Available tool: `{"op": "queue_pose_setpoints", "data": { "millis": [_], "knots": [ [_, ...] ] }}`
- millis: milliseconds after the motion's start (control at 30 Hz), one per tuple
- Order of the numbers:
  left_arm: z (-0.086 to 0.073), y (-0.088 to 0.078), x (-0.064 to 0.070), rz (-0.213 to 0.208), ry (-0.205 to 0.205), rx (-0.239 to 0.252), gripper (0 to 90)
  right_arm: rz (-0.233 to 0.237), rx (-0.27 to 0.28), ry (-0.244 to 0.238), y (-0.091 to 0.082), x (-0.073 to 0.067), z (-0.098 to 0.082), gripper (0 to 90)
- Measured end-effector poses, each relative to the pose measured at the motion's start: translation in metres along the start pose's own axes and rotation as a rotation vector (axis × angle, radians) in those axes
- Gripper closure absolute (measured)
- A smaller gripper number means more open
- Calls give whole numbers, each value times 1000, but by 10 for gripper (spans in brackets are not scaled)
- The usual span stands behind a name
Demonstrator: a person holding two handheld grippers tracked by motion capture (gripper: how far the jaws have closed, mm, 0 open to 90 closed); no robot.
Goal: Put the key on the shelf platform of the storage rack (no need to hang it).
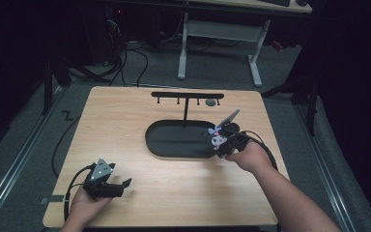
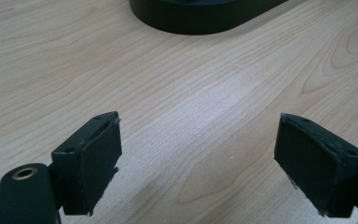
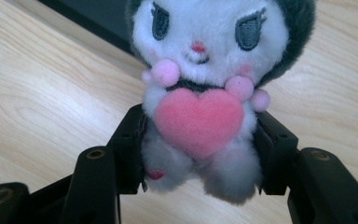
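The plush toy sits clamped between the two black jaws of the right gripper, which press in on its lower body from both sides; it faces the gripper's own camera, upright, a white-faced, dark-hooded figure hugging a pink heart against its chest (small pink pompoms sit just above the heart). In the high view the toy shows at the tip of the right gripper, at the right end of the black oval tray, and whether it touches the tray's rim cannot be told from there. Beyond the gripper, past the far side of the tray, a black rack with a row of hooks stands on the wooden table. The left gripper is well apart from the toy, low over bare table near the person's edge; its jaws stand wide with nothing between them, only wood grain showing in the gap. Ahead of those jaws, farther off, the curved dark wall of the tray lies on the tabletop. In the high view the left gripper points toward the table's middle.
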State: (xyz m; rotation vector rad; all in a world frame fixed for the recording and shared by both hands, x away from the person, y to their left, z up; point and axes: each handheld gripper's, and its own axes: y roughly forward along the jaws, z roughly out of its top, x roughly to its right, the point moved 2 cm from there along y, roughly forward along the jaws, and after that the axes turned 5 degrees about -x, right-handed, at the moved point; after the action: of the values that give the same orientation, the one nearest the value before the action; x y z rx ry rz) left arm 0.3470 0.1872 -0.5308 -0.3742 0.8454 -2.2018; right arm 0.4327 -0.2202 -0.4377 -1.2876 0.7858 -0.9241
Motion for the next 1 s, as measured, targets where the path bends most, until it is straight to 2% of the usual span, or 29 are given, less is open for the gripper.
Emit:
{"op": "queue_pose_setpoints", "data": {
  "millis": [133,667,767,1000],
  "knots": [
    [0,0,0,-3,-2,3,153,-1,2,-27,3,-9,13,462],
    [0,-1,-1,-11,-10,11,153,24,11,-55,21,-29,44,462],
    [0,0,-1,-12,-2,3,153,29,9,-61,25,-35,51,462],
    [1,0,-2,-13,-4,14,151,20,14,-81,28,-43,64,462]
  ]
}}
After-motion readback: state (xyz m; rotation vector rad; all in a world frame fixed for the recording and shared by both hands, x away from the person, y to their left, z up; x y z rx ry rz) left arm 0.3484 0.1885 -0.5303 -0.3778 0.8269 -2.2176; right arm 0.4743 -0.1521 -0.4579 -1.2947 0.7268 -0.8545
